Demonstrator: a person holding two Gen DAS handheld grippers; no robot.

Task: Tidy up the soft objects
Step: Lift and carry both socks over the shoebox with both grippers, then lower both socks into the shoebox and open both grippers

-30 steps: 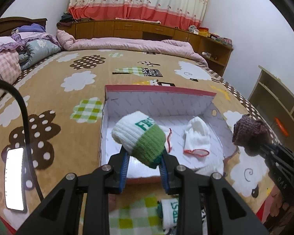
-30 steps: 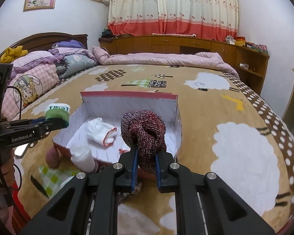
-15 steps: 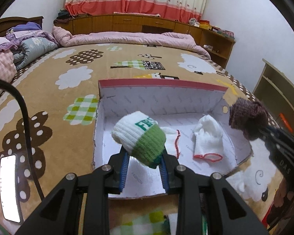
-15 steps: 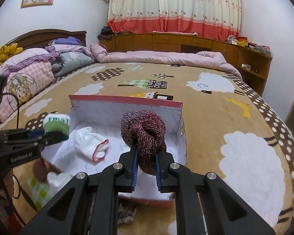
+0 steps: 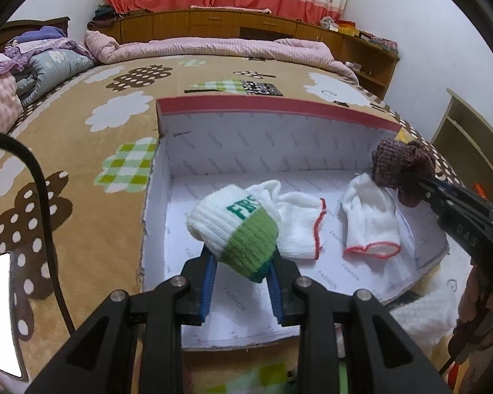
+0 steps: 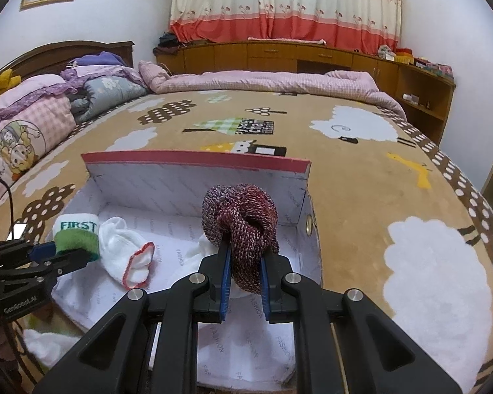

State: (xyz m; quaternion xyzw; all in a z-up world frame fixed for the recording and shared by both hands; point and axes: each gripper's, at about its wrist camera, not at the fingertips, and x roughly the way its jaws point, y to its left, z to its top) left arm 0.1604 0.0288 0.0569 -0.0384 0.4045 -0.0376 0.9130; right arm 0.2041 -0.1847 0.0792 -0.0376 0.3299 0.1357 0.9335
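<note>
Two white gloves (image 5: 369, 220) lie inside shoebox (image 5: 276, 108) (red-trimmed cuffs). Left tool (image 5: 241, 274) pinching green-white sock roll (image 5: 236, 229), right tool (image 6: 245, 271) pinching maroon knit roll (image 6: 241, 218), both over shoebox, unreleased.

Both views ride low and close over one landmark — the open cardboard box (image 5: 272, 108) on the bed. The left wrist camera looks forward and downward from the box's near edge, left of its middle, toward the box's tall back wall and the curtained window beyond it. The right wrist camera faces the same way from the near edge of the box (image 6: 197, 159), right of its middle. They share the box's interior, its back wall and the bed beyond — each also catches the other's tool at the box's side.
</note>
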